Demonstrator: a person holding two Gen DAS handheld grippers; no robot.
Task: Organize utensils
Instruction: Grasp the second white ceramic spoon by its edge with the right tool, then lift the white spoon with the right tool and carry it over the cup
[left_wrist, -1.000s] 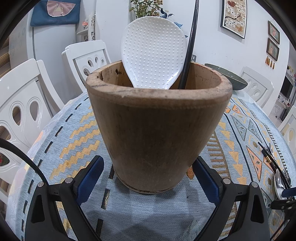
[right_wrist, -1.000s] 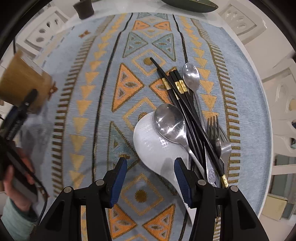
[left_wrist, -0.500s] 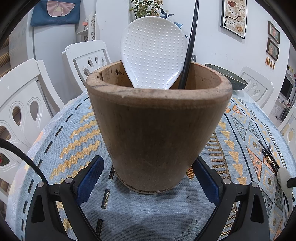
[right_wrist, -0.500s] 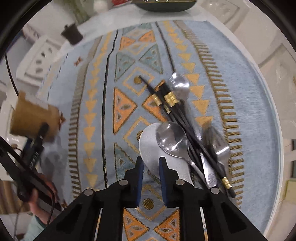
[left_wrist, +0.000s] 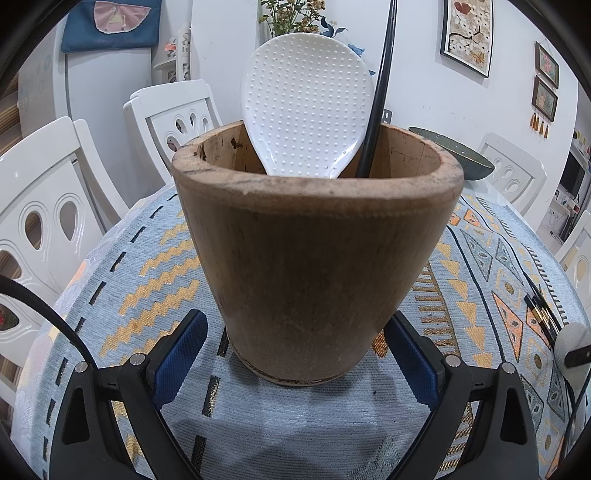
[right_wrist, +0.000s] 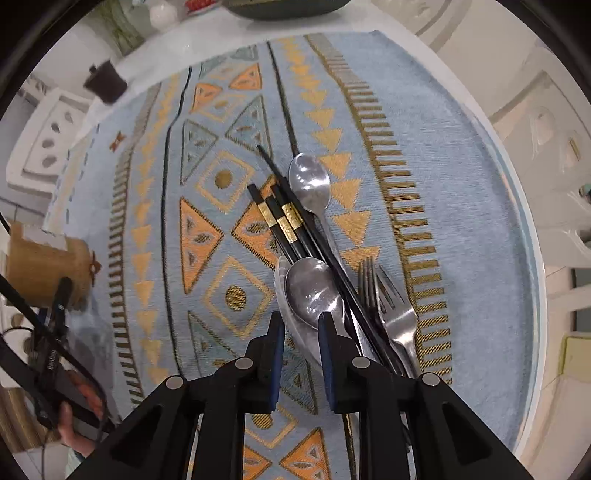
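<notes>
A brown wooden holder (left_wrist: 314, 258) stands on the patterned cloth, and my left gripper (left_wrist: 295, 350) is shut on its lower wall, one blue pad on each side. A white dimpled rice paddle (left_wrist: 306, 103) and a black handle (left_wrist: 376, 92) stick up out of it. In the right wrist view my right gripper (right_wrist: 301, 332) points down at the pile and is shut on a second white paddle (right_wrist: 282, 273), which is tipped on edge. A steel spoon (right_wrist: 310, 291) rests on that paddle. Black chopsticks (right_wrist: 284, 221), another spoon (right_wrist: 310, 181) and forks (right_wrist: 391, 317) lie beside it.
White chairs (left_wrist: 48, 206) ring the round table, and a dark bowl (left_wrist: 454, 155) stands at its far side. A small dark pot (right_wrist: 105, 83) stands at the far left of the cloth. A hand (right_wrist: 79, 424) holds the left gripper's handle beside the holder (right_wrist: 40, 266).
My right gripper's jaws closed from wide open onto the white paddle and shifted over the pile; the paddle now stands tilted with the spoon on it. The left gripper and holder have not moved.
</notes>
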